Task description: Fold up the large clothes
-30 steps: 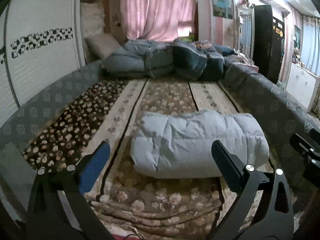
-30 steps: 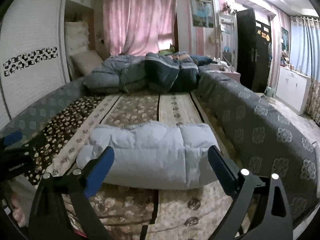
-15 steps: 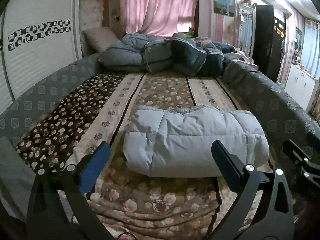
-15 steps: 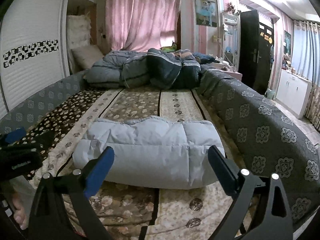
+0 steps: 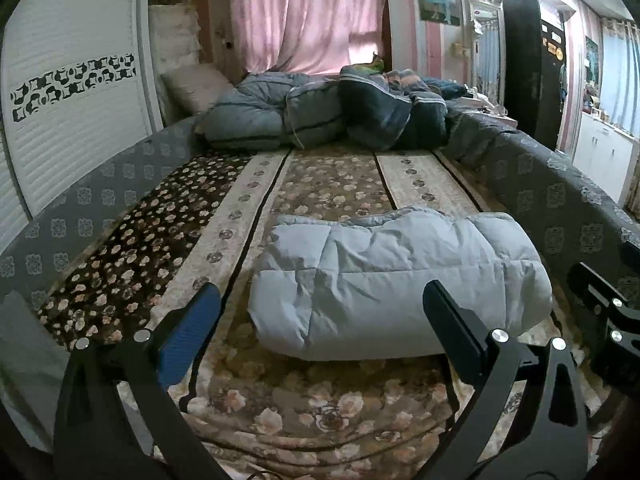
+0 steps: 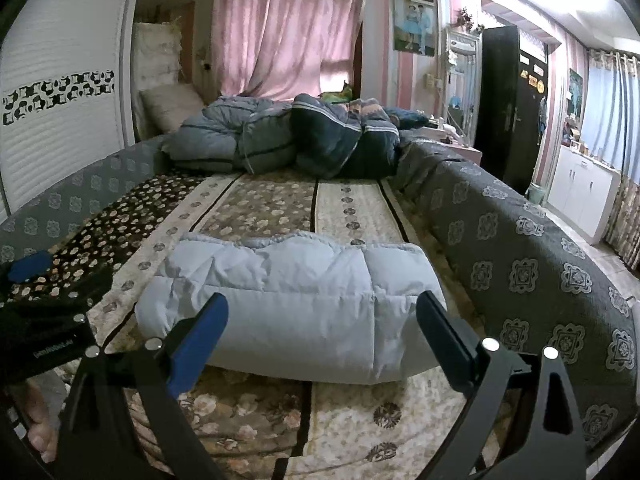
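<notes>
A light blue puffy down jacket lies folded in a thick bundle on the flowered bed cover; it also shows in the right wrist view. My left gripper is open and empty, held just in front of the bundle's near edge. My right gripper is open and empty too, in front of the bundle's right half. Each gripper appears at the edge of the other's view, the right one to the right and the left one to the left.
A heap of grey and dark blue quilts and a pillow lie at the bed's head. A grey patterned bedspread drapes the right side. A white wardrobe stands left, a white cabinet right.
Both grippers have drawn back and lifted slightly from the folded jacket, staying open. The jacket has not moved.
</notes>
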Available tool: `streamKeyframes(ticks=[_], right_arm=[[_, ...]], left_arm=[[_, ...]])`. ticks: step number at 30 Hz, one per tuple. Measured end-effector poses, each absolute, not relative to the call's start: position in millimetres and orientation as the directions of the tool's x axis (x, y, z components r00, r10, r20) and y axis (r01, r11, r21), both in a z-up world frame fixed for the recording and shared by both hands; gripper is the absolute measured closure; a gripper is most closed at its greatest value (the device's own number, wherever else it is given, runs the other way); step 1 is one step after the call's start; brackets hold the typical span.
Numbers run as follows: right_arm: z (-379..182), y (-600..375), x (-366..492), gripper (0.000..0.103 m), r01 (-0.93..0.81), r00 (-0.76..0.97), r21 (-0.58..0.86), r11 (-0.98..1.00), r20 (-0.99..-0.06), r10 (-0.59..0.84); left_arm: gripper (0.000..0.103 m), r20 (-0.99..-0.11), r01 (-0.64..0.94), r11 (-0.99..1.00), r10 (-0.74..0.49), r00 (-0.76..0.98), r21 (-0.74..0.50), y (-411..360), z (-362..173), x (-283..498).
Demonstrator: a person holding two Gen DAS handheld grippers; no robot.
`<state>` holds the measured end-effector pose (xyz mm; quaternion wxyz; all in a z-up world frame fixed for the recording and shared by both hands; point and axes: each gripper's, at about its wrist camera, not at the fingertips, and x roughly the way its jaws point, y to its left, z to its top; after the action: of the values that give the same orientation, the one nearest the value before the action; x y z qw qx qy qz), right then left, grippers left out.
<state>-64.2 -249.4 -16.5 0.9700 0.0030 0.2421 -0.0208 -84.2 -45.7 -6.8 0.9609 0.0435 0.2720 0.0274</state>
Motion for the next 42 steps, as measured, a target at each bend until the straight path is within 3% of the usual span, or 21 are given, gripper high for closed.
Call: streamKeyframes(ticks=[42], right_arm=[[-14.8,-246.7,-62.2,0.007,0.088,0.889,-0.008,0.996,-0.45,-0.082]], left_arm=[[0.003,-0.459,-0.043,0.991,0.099,0.883,0.129,-47.6,-0.3,-85.6]])
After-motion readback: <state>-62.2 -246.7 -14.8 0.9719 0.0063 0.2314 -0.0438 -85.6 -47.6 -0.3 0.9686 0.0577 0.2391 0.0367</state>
